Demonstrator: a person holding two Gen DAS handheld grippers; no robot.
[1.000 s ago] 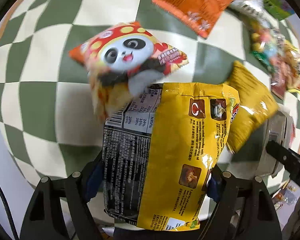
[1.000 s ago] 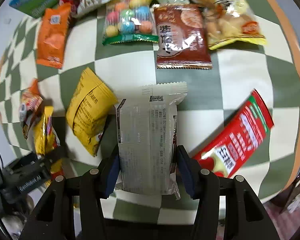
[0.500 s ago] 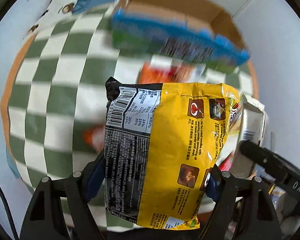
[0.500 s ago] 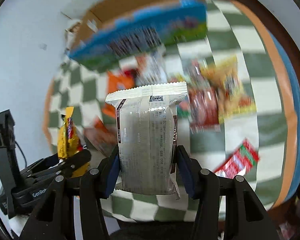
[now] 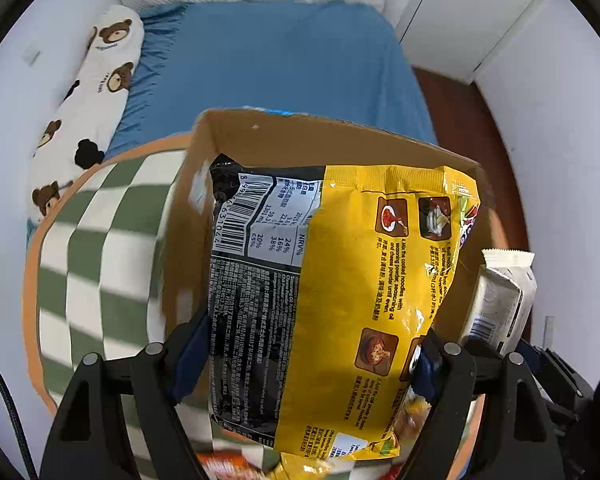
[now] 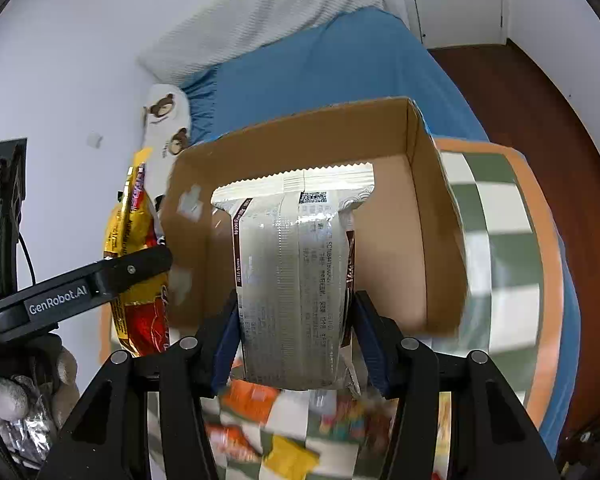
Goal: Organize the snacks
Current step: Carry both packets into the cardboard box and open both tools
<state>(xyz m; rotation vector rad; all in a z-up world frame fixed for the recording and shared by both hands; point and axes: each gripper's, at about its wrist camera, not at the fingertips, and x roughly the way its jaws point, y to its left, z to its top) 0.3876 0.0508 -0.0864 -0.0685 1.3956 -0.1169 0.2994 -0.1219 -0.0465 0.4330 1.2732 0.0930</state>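
My left gripper [image 5: 304, 352] is shut on a yellow and black noodle packet [image 5: 340, 300] and holds it up in front of an open cardboard box [image 5: 284, 140]. My right gripper [image 6: 296, 332] is shut on a silver-white snack packet [image 6: 292, 280], held upright at the mouth of the same box [image 6: 384, 136]. The silver packet also shows in the left wrist view [image 5: 500, 300] at the right. The yellow packet shows edge-on in the right wrist view [image 6: 136, 248], with the left gripper's finger [image 6: 100, 280] across it.
The box stands on a green and white checked cloth [image 5: 100, 248] with an orange border. Several loose snack packets [image 6: 268, 428] lie blurred below the grippers. Behind is a blue bed [image 5: 284, 68] with a bear-print pillow [image 5: 96, 92] and white walls.
Both grippers have lifted their packets off the cloth and swung up towards the cardboard box, which now fills the middle of both views. The loose snacks have dropped out of sight below.
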